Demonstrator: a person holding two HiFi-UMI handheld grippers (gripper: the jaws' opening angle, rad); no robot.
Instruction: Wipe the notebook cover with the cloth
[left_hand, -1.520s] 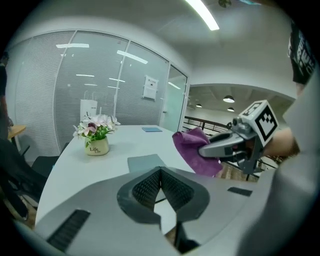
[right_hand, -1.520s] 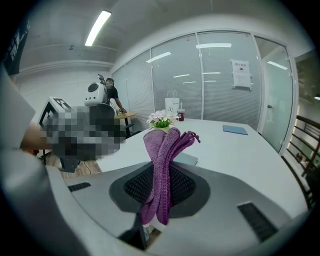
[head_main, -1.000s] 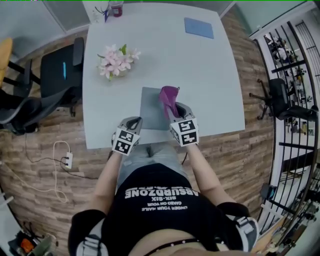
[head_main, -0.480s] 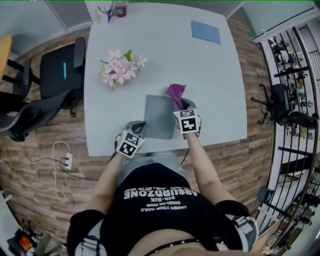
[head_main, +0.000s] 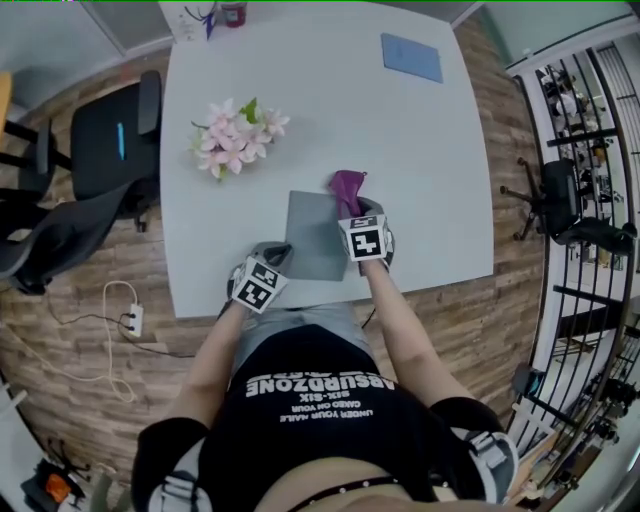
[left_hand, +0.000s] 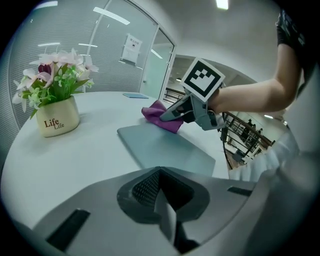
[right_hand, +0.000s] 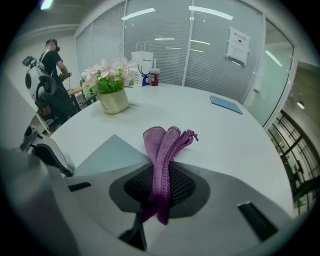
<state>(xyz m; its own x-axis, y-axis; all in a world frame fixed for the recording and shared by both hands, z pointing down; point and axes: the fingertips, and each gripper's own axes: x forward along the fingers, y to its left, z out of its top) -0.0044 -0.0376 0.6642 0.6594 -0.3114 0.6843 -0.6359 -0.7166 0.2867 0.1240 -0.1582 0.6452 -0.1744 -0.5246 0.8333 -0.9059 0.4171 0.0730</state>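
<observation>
Right gripper (head_main: 357, 218) has its jaws clamped on the purple cloth (head_main: 347, 187), with a bunched fold sticking out past the tips and a strip trailing back between the jaws. The cloth sits at the far right corner of the grey notebook (head_main: 313, 237), touching the cover there and spilling partly onto the counter (head_main: 430, 170). The notebook lies flat near the counter's near edge, in front of the person. Left gripper (head_main: 268, 264) has its jaws pressed together with nothing between them. It is low at the near edge, just beside the notebook's near left corner; can't tell if it touches. Flower pot (head_main: 232, 141) stands further back to the left, well apart from the notebook. Blue pad (head_main: 411, 57) lies at the far right. Office chair (head_main: 112, 148) is left of the counter.
</observation>
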